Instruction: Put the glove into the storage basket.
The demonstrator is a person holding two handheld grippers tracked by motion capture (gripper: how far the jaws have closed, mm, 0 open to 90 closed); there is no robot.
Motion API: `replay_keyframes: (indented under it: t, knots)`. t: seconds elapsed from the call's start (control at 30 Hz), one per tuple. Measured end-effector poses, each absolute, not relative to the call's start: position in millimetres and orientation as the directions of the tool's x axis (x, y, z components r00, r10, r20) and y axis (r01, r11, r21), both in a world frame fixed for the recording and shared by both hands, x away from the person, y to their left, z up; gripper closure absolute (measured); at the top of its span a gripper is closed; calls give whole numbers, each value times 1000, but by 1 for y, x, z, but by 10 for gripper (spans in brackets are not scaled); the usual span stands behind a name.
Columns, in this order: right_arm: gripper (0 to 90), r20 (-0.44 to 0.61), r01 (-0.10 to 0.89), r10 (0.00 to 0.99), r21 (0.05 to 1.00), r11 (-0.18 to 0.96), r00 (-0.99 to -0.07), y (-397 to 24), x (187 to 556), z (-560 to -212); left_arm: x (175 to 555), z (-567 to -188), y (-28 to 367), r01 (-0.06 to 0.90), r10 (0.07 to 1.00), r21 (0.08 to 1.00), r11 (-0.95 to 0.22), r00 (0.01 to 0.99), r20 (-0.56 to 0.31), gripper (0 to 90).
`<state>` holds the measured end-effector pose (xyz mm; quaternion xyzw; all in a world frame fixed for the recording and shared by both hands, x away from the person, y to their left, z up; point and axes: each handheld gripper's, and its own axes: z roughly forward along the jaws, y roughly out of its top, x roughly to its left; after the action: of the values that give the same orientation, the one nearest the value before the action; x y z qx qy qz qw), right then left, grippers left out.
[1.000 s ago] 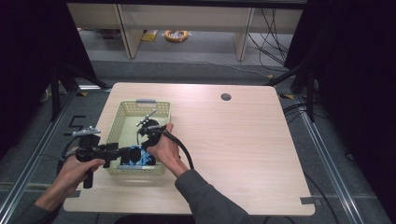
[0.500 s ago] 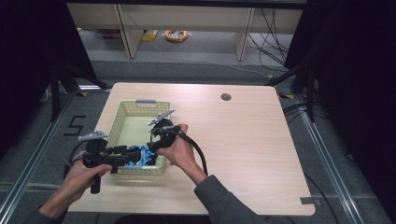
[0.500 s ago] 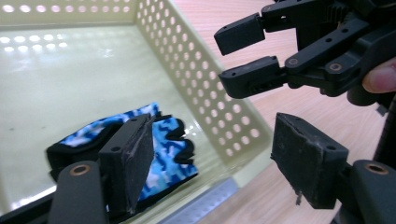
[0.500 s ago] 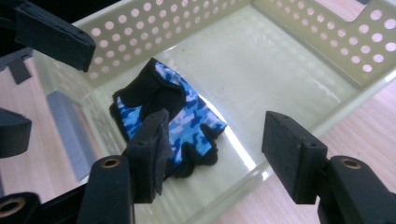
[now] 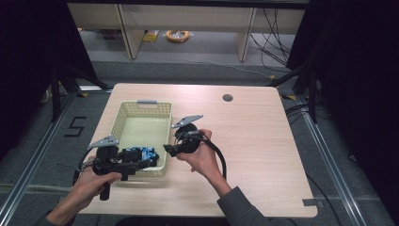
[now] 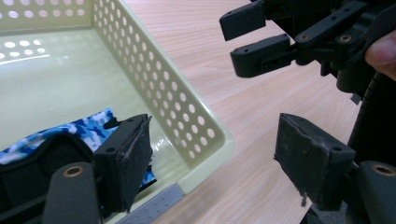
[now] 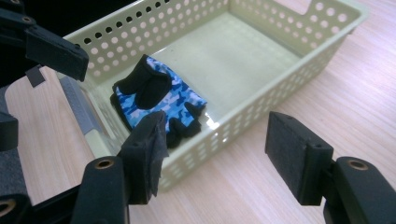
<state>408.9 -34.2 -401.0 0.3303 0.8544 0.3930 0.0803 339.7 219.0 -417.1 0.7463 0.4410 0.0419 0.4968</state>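
Note:
A pale yellow perforated basket [image 5: 123, 114] stands on the left half of the wooden table [image 5: 263, 141]. A blue camouflage fingerless glove [image 5: 142, 152] [image 7: 159, 95] [image 6: 88, 127] lies in its near end, and neither gripper touches it. My left gripper [image 5: 143, 164] [image 6: 219, 163] hovers at the basket's near right corner, open and holding nothing. My right gripper [image 5: 168, 149] [image 7: 224, 158] hangs just outside the basket's right wall, open and empty, pointing back at the glove. The jaws of both have just been opening.
A dark round cable hole [image 5: 227, 98] sits in the far part of the table. The basket has a grey tab [image 5: 147, 101] on its far rim and a grey strip [image 7: 79, 102] on its near wall. Bare tabletop stretches to the right.
Both hands have shifted right. The right gripper has come out from over the basket's near end to beside its right wall, and the glove now lies uncovered in the basket.

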Motion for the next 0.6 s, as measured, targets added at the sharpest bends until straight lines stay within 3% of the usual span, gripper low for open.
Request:
replay_keyframes:
  t: [0.6]
  knots:
    - [381, 195, 500, 633, 794, 347, -749, -98, 386, -404, 329, -425, 192, 573, 677, 804, -158, 656, -335, 271]
